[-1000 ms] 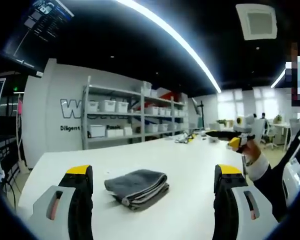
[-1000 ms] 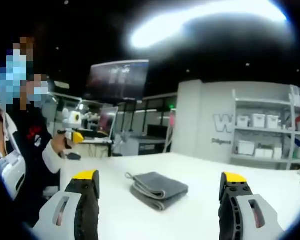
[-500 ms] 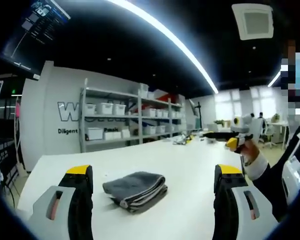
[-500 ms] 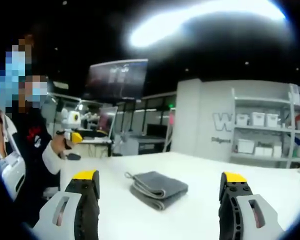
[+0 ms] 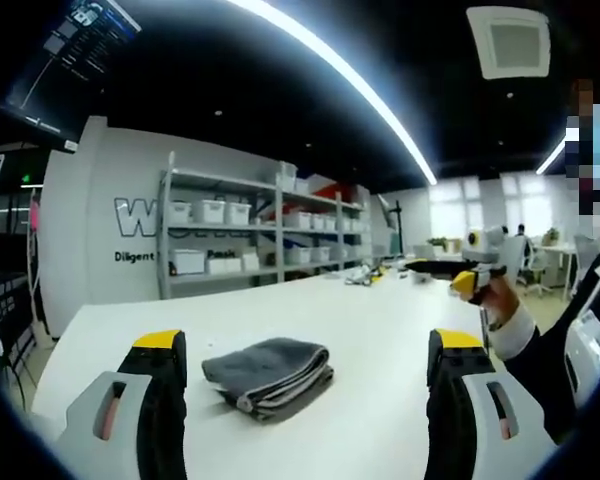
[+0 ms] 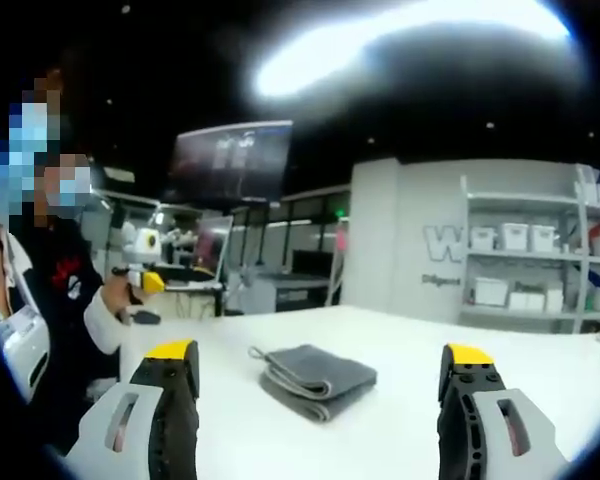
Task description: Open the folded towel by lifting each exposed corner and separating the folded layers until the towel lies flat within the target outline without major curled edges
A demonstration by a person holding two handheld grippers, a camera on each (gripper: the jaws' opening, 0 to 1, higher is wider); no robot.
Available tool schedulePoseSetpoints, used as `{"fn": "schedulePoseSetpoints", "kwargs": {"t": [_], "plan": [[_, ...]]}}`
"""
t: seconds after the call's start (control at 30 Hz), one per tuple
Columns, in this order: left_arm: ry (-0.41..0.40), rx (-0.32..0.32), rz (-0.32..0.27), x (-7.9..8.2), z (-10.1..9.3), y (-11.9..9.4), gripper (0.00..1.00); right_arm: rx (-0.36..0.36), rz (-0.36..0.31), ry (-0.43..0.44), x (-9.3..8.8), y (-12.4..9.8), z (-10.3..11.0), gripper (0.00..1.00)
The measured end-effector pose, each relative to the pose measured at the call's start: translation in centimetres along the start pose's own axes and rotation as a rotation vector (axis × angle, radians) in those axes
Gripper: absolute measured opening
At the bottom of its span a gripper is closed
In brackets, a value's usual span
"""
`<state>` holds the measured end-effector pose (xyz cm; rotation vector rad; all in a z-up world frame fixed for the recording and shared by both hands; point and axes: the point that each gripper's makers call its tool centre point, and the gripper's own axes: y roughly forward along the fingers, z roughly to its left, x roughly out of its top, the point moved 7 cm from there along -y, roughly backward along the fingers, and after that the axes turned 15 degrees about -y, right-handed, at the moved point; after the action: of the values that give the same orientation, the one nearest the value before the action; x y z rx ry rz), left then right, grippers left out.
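A folded grey towel [image 5: 270, 373] lies on the white table [image 5: 380, 320], between and just beyond my left gripper [image 5: 305, 350], whose yellow-tipped jaws stand wide open with nothing in them. In the right gripper view the same towel [image 6: 315, 372] rests on the table [image 6: 400, 345] with a small loop at its left corner. My right gripper [image 6: 320, 352] is open too and holds nothing. The right gripper [image 5: 468, 270] shows at the right of the left gripper view, held up in a hand. The left gripper [image 6: 140, 262] appears at the left of the right gripper view.
A person [image 6: 40, 300] stands at the table's side, sleeve and hand [image 5: 505, 320] in view. Shelves with white bins [image 5: 250, 240] line the back wall. A dark monitor [image 6: 230, 160] hangs beyond the table. Small items [image 5: 365, 278] lie at the table's far end.
The left view has drifted slightly, so the towel sits a little lower and further left. The towel itself has not moved, and both grippers stay open.
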<state>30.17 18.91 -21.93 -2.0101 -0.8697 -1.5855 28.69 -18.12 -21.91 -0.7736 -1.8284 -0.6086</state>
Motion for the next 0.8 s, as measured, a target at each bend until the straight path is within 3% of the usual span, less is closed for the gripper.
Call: {"fn": "schedulePoseSetpoints", "kwargs": {"t": [0.17, 0.8], "plan": [[0.000, 0.006, -0.001, -0.01, 0.21, -0.11, 0.99, 0.007, 0.026, -0.013, -0.26, 0.20, 0.16, 0.99], [0.005, 0.006, 0.009, -0.15, 0.14, -0.01, 0.99, 0.011, 0.015, -0.011, -0.25, 0.27, 0.21, 0.99]]}}
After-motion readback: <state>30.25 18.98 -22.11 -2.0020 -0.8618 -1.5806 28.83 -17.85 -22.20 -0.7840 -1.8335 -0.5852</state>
